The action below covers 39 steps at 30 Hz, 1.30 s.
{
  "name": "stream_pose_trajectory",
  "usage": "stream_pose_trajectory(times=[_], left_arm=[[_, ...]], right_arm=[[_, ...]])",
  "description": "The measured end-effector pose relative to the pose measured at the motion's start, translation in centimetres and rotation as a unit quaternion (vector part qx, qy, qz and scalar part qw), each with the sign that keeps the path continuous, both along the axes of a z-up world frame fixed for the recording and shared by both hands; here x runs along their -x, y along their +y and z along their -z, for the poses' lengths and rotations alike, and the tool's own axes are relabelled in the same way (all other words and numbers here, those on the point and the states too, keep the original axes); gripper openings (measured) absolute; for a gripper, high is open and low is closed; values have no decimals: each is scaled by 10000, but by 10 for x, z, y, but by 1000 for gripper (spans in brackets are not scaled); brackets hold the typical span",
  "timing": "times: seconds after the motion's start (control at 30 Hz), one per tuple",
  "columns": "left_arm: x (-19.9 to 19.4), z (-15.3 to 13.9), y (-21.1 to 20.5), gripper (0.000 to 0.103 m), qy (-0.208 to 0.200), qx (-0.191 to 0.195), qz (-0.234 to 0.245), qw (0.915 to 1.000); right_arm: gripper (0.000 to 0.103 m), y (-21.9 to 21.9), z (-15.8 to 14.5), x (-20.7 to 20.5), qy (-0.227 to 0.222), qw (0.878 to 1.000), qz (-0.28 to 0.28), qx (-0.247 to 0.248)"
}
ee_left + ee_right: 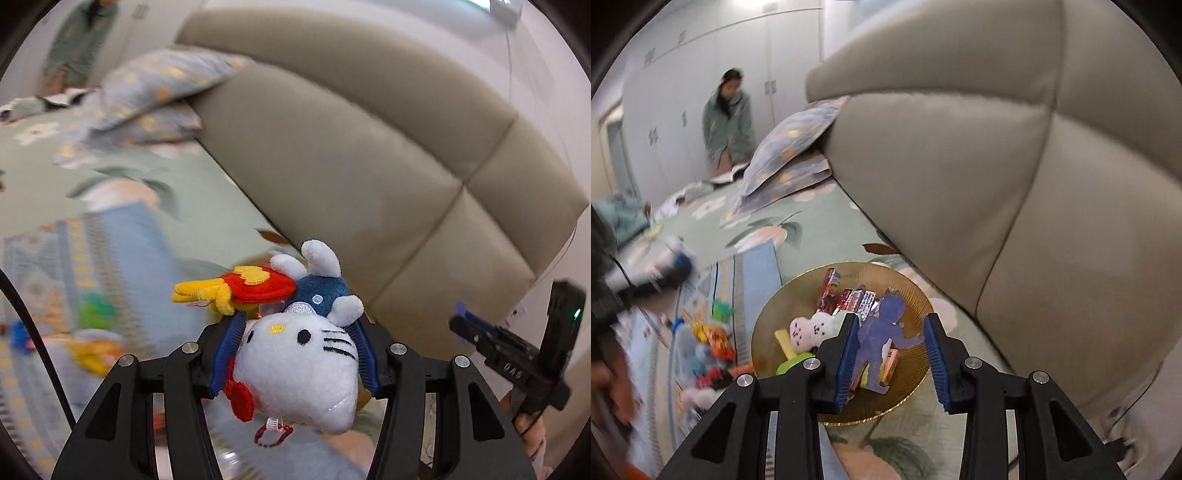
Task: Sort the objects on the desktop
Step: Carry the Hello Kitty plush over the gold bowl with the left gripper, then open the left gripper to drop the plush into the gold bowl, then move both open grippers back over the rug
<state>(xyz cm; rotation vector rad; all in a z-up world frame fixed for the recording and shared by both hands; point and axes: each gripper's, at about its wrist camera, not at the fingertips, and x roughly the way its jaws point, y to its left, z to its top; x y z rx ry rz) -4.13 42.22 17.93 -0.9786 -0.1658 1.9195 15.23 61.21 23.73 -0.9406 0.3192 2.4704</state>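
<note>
From the left wrist view, the left tool [295,354] is clamped on a white plush cat toy with a blue outfit and a red-and-yellow felt attachment [299,365]: its blue ribbed pads press into both sides of the toy's soft head, which bulges between them, and the toy hangs upside down clear of the bed, probably so that it can be carried to a container. Behind it rises a grey-beige padded headboard [369,155], and a pale green floral bedsheet [207,199] runs along its foot with a blue patterned pillow [159,81] leaning at the far end. At the right edge the other black tool shows in a hand, too side-on to read from here. From the right wrist view, the right tool [892,354] hovers above a round amber ribbed glass plate [916,291] that lies on the bedsheet beside the headboard. A flat purple figure cut-out [875,343] stands against the left pad, while a clear gap separates it from the right pad, so I cannot tell whether it is pinched or only seen between the jaws. The plate holds several red-and-silver wrapped snack bars [849,297], a small white plush [809,330], a yellow stick and something green at its near rim. To its left, 1 loose heap of small colourful toys [701,350] lies on a light blue patterned cloth, seemingly not yet sorted. A person in a green robe stands far back by the white cupboards.
</note>
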Motion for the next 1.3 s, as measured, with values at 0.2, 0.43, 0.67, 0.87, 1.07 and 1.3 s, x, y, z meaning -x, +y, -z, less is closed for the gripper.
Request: stream_pose_trajectory(times=[0.2,0.43,0.67,0.87,1.07,1.3], left_arm=[[6,48,57,56,-638,405,-26,9971],[20,73,33,61,-1366,879,138,9866],[38,33,-76,61,-994,956,-370,9898],[41,18,-220,61,-563,1186,-1753,9757],[13,29,-351,65,-495,1055,-2950,9484],[-17,96,-437,67,-545,1744,-4004,8979]], right_arm=[[36,6,34,20,-128,9991,-155,379],[47,28,72,25,-147,9885,71,1501],[47,-9,67,16,-151,9858,-348,1639],[48,-95,59,40,-163,9812,-1280,1436],[49,-205,77,80,-582,9576,-2480,1349],[49,-312,145,128,-1236,9208,-3374,1515]])
